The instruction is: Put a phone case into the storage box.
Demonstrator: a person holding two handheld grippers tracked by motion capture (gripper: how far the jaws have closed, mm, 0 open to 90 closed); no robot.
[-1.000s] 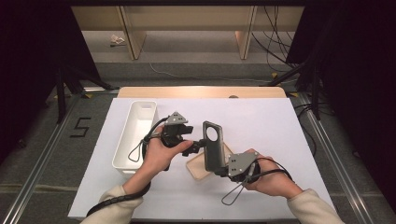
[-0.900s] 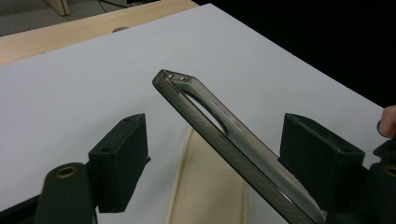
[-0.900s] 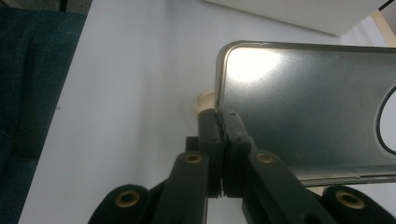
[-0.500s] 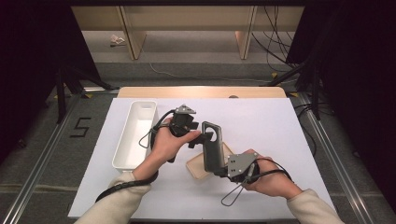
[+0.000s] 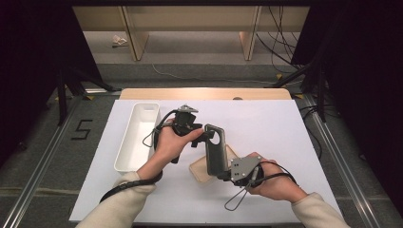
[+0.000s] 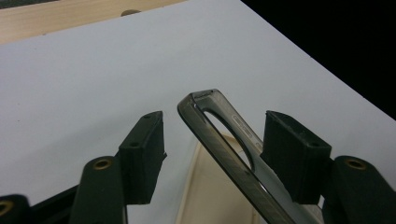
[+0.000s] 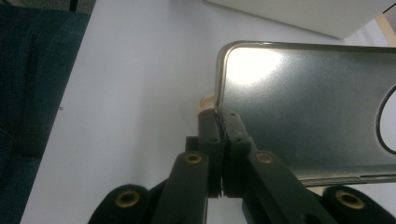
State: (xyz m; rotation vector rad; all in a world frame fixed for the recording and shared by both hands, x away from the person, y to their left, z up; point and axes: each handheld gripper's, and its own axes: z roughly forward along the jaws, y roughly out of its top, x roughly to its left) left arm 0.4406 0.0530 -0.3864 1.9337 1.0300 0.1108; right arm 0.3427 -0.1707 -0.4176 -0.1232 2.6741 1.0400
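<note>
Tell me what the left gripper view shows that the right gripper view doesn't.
Left gripper view alone: the left gripper with its jaws apart and just closing on the phone case's thin edge, one pad against it and the other still off, plus the wooden table edge.

Right gripper view alone: the right gripper shut on the case's corner, the case's broad grey back, the white tray and a denim-clad leg.

Both: the case, the white table cover and a beige item under the case.
</note>
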